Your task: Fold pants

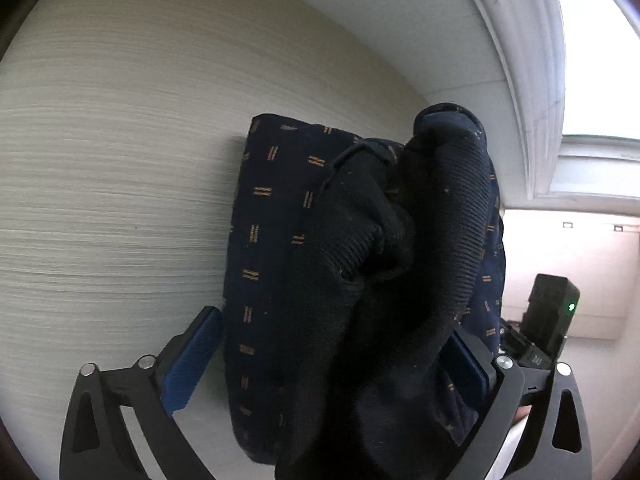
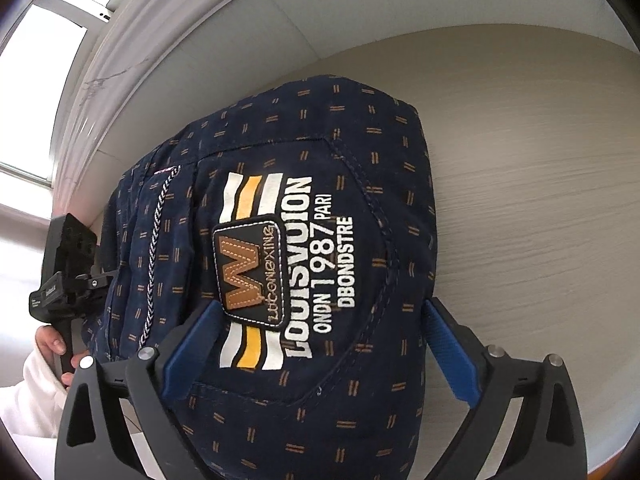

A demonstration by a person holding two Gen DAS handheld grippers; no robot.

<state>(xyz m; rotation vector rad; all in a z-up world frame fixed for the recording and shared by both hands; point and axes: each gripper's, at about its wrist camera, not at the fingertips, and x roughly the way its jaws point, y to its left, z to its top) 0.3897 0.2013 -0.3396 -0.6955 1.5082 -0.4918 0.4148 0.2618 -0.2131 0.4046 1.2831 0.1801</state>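
Observation:
The pants are a folded navy bundle with small orange dashes, lying on a pale wood-grain table. A black ribbed band is bunched on top at their right side. My left gripper stands open astride the bundle, its left blue pad just beside the cloth and its right pad partly under a fold. In the right wrist view the pants show a printed pocket logo and a striped drawcord. My right gripper is open too, with its right pad clear of the cloth.
A white moulded ledge and a bright window run along the table's far side. The other gripper's black body shows at the right. A hand in a white sleeve holds the left gripper's handle.

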